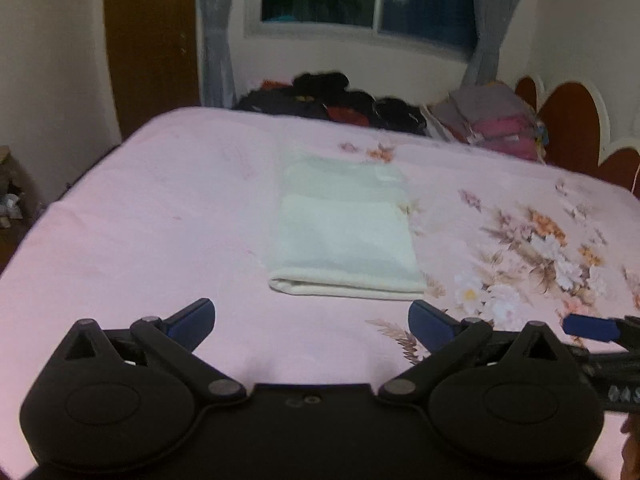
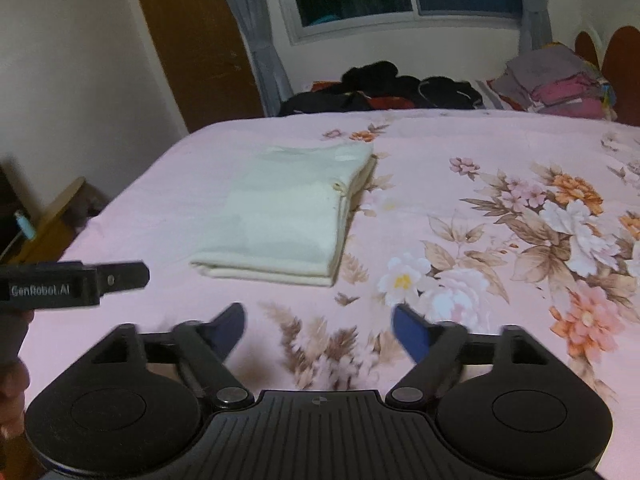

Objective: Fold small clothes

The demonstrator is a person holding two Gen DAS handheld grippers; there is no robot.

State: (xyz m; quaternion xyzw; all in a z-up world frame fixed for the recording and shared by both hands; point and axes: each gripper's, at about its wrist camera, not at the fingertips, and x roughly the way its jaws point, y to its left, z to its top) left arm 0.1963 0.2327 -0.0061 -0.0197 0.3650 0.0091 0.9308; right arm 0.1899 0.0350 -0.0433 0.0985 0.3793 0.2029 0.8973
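A cream-white garment point(image 1: 344, 224) lies folded into a neat rectangle on the pink floral bedsheet point(image 1: 140, 220); it also shows in the right wrist view point(image 2: 288, 212), its folded edge toward me. My left gripper point(image 1: 311, 320) is open and empty, held just short of the garment's near edge. My right gripper point(image 2: 318, 326) is open and empty, near and to the right of the garment. The left gripper's side shows at the left of the right wrist view point(image 2: 120, 276). The right gripper's finger point(image 1: 592, 326) shows at the right of the left wrist view.
A pile of dark clothes point(image 1: 332, 100) and a stack of folded pink and grey clothes point(image 1: 492, 124) lie at the bed's far edge below the window. A scalloped headboard point(image 1: 576, 128) is at the right. A wooden door point(image 2: 200, 40) and low furniture point(image 2: 44, 220) stand left.
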